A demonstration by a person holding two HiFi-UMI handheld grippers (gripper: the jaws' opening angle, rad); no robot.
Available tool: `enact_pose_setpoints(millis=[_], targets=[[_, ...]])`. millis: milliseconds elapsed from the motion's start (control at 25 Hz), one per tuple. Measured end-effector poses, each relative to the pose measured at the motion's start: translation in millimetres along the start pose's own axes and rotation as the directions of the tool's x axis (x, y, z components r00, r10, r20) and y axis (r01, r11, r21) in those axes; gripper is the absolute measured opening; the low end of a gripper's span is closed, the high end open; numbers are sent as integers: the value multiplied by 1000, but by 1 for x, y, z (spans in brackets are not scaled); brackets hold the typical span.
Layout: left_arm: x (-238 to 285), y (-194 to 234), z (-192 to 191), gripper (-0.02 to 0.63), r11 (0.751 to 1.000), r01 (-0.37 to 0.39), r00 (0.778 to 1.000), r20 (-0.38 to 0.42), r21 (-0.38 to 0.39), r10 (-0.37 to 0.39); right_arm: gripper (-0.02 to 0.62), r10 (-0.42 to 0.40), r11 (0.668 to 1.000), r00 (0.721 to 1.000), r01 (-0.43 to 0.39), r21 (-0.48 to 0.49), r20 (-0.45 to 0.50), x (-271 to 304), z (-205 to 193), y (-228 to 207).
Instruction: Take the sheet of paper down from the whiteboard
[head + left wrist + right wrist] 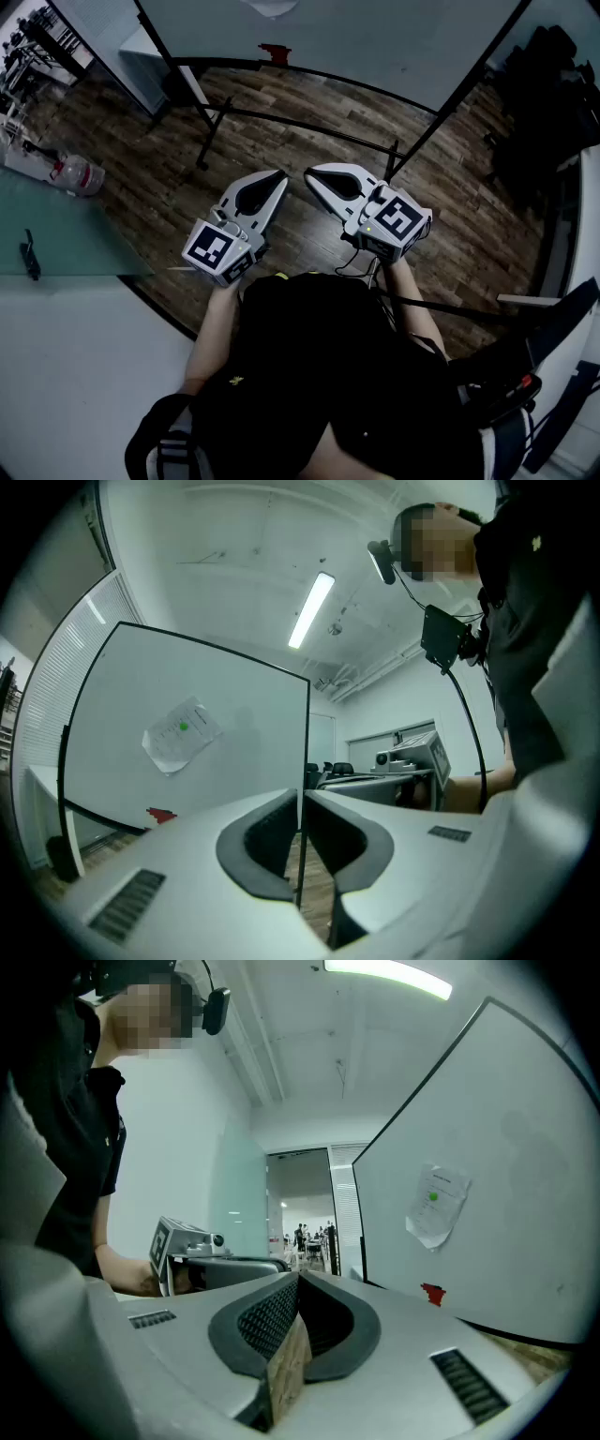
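Approach stage: paper (pixel 183 733) hangs on whiteboard (pixel 244 705), well apart. Left gripper (pixel 279 175), right gripper (pixel 312 174): jaws closed, empty. Next: step closer, open jaws, pinch paper corner.

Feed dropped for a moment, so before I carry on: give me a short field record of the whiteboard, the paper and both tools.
whiteboard: upright on a floor stand, ahead of both tools
sheet of paper: on the board, under a green round magnet
red item: at the board's lower edge, below the paper
left tool: level, jaws together, nothing between them, apart from the board
right tool: level, jaws shut, empty, apart from the board
task status: paper not yet taken down
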State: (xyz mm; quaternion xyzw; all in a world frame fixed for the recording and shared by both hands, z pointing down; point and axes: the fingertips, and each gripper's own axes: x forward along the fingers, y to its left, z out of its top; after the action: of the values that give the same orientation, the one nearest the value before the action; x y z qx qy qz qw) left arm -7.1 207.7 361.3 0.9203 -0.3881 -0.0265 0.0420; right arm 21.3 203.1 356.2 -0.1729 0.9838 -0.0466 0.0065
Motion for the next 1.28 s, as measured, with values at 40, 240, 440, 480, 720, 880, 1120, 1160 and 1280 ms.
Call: enact_pose_setpoints(millis=[40,240,440,480,720,880,1120,1160,1280], targets=[[0,0,1,41,1000,-1,1000,4,-6,1,-14,1,1000,1000,-1,4,6,0,1,0],[-1,0,-1,43,1000,-3,1000,-5,-5,3,-3,3,1000,1000,-3,-21,7,-1,2,2],[-2,-3,-1,41,1000,-12,1000,5,-3,12,-2,7,999,1000,-7,-33,6,-2,1,4],[-2,-3,-2,41,1000,-13,1000,5,2,13,-2,8,999,1000,-7,-34,9,-3,1,4],[-3,-10,-6,41,1000,-31,1000,4,4,31,-2,0,1000,1000,0,-20,19,-11,2,2],[1,-14,-8,43,999,-35,999,7,6,35,-2,-1,1000,1000,1,-24,14,-14,1,-1],[16,-25,-4,41,999,-41,999,-2,5,41,-2,11,1000,1000,-11,-26,9,-24,7,-9],[18,-26,-3,41,999,-44,999,0,8,44,-2,16,999,1000,-16,-30,9,-25,8,-10],[20,-29,-3,41,999,-48,999,1,11,48,-2,24,999,1000,-24,-34,11,-27,9,-10]])
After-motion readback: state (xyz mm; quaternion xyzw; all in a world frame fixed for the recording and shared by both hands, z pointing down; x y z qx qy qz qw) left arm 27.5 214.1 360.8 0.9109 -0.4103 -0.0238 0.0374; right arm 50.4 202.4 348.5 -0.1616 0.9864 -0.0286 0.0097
